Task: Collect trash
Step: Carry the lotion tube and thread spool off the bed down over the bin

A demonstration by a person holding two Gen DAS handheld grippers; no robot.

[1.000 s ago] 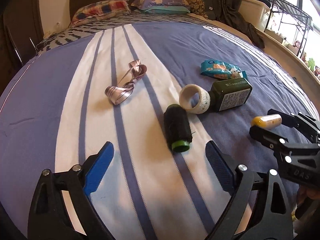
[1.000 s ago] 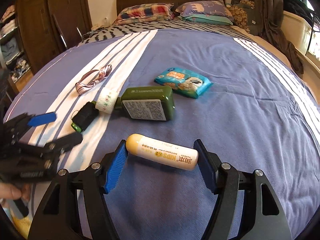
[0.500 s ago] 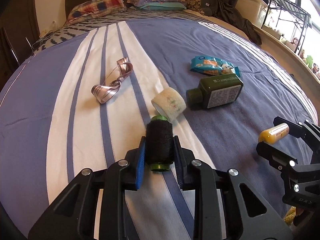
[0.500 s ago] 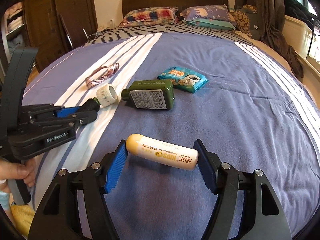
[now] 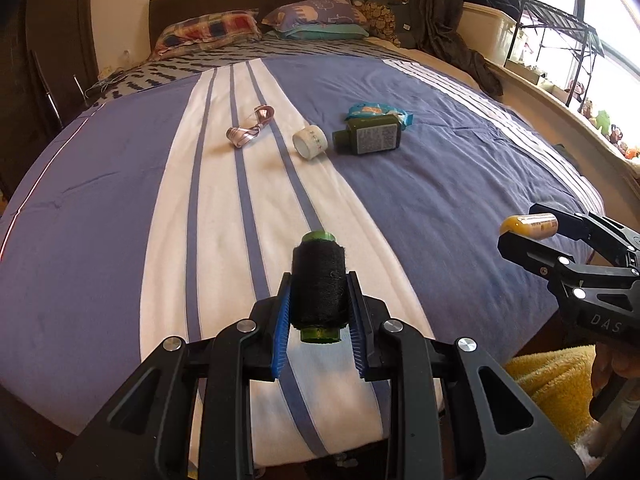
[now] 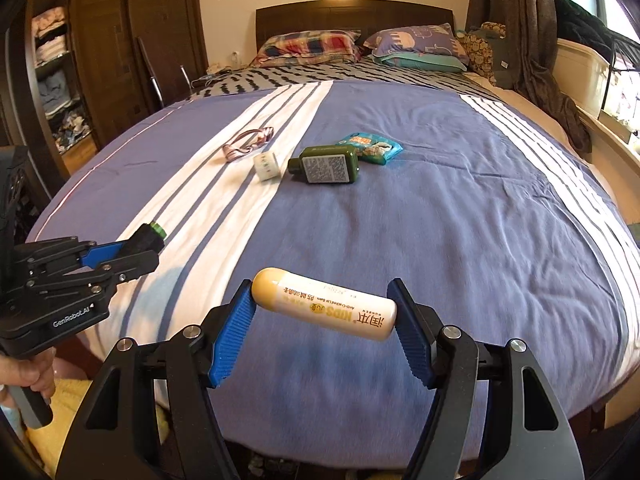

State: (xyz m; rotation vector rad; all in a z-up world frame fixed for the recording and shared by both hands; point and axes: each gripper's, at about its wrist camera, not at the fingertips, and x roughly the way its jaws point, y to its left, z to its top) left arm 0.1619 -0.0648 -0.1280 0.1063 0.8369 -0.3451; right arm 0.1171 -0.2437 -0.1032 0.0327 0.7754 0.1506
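Observation:
My left gripper [image 5: 319, 312] is shut on a black thread spool [image 5: 319, 288] with green ends, lifted above the foot of the bed. My right gripper [image 6: 325, 314] is shut on a cream tube [image 6: 325, 310], gripped end to end, also off the bedspread. Each gripper shows in the other's view: the right gripper [image 5: 528, 227] with the tube [image 5: 530, 225] at the right edge, the left gripper [image 6: 149, 243] with the spool [image 6: 150, 237] at the left. Farther up the bed lie a pink ribbon [image 5: 249, 127], a white tape roll [image 5: 309, 143], a dark green bottle [image 5: 370, 139] and a blue wipes packet [image 5: 374, 111].
The blue and white striped bedspread [image 5: 440, 184] covers the bed, with pillows [image 6: 360, 46] at the headboard. A dark wardrobe [image 6: 100, 60] stands on the left, a windowsill and rack [image 5: 560, 52] on the right. A yellow fluffy cloth [image 5: 552, 384] lies below the bed's foot.
My left gripper closed on the black spool and lifted it off the bed. Both grippers pulled back toward the foot of the bed; the remaining items now look farther away.

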